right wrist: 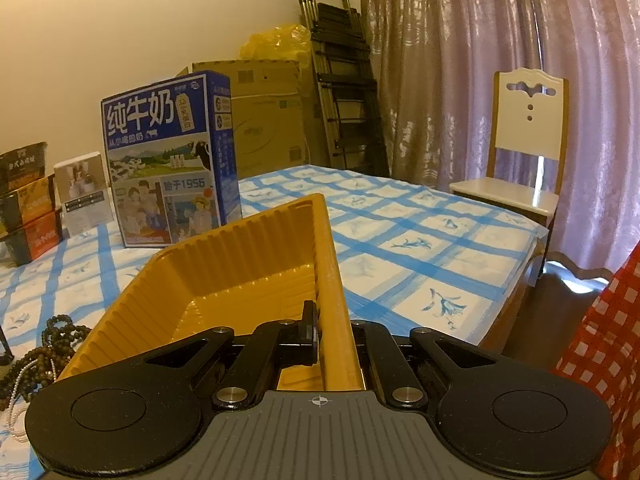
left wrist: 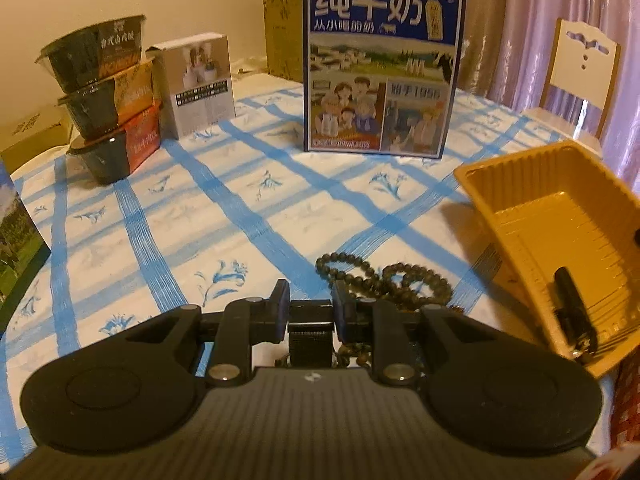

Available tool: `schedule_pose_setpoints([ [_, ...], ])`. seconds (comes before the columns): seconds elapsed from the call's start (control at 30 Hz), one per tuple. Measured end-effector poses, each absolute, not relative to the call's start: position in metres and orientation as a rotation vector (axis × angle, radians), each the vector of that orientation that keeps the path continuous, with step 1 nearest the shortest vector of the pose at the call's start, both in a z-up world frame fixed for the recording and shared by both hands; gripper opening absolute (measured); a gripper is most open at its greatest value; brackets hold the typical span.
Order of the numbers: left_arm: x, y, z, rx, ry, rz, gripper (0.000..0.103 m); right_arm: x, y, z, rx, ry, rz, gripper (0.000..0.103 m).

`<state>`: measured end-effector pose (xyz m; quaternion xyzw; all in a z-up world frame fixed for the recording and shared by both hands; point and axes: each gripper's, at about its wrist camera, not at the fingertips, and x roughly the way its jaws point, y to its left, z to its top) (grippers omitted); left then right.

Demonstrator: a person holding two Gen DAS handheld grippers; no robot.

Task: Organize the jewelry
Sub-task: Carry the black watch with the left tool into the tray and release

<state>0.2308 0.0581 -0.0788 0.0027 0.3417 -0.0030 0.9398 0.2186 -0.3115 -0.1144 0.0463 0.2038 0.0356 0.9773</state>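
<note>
The left claw [left wrist: 311, 300] has a small gap between its fingers. I cannot tell if it pinches anything. The brown beads [left wrist: 400, 280] lie in a heap on the blue and white cloth [left wrist: 240, 200], just past the claw at 1 o'clock (some show under it too). At 3 o'clock the yellow tray [right wrist: 240, 248] is tipped up. The right claw [right wrist: 334, 332] is clamped tight on the tray's side wall. Farther off, at 12 o'clock, stands a big milk box [left wrist: 384, 64]. At 10 o'clock is a stack of bowls [left wrist: 108, 92].
</note>
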Motion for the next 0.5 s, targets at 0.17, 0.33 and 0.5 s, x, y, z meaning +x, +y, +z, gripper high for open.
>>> schedule_pose_setpoints([
  [0.17, 0.218, 0.053, -0.057, -0.013, 0.662, -0.035, 0.02, 0.219, -0.312, -0.113, 0.089, 0.409, 0.083, 0.004],
  [0.33, 0.211, 0.039, -0.037, -0.028, 0.63, -0.092, 0.02, 0.219, -0.312, -0.113, 0.091, 0.41, 0.085, 0.004],
  [0.5, 0.206, 0.018, -0.021, -0.038, 0.6, -0.157, 0.02, 0.219, -0.312, -0.114, 0.099, 0.415, 0.088, 0.004],
])
